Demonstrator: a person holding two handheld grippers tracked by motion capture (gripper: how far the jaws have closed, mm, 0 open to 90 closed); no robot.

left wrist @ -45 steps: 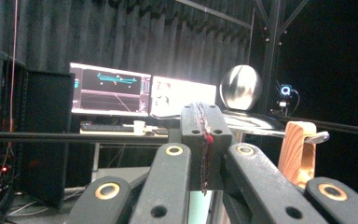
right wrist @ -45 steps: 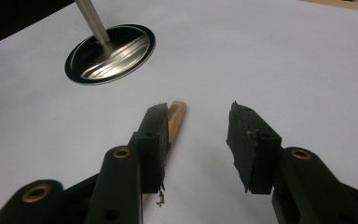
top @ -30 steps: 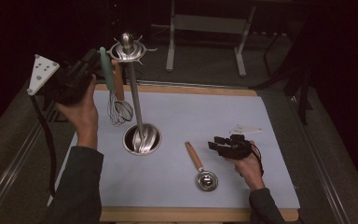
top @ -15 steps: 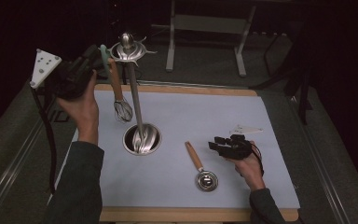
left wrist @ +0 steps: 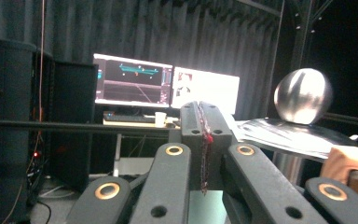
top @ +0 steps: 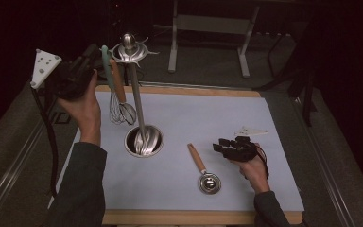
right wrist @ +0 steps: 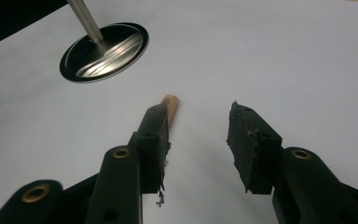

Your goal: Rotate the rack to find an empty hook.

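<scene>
A metal utensil stand rises from a round base on the white mat, topped by a hooked crown and ball. A whisk with a wooden handle hangs beside the crown, its wires above the mat. My left gripper is raised at the crown, shut on the teal strip at the whisk's handle end. A small round metal scoop with a wooden handle lies on the mat. My right gripper rests low to its right, open, holding nothing.
The white mat lies on a wooden board with grey table surface around it. Metal frame legs stand beyond the far edge. Monitors glow in the dark background of the left gripper view.
My left gripper has lifted slightly and shifted toward the stand's crown with the whisk, whose wires have turned narrower. The right gripper has stayed put.
</scene>
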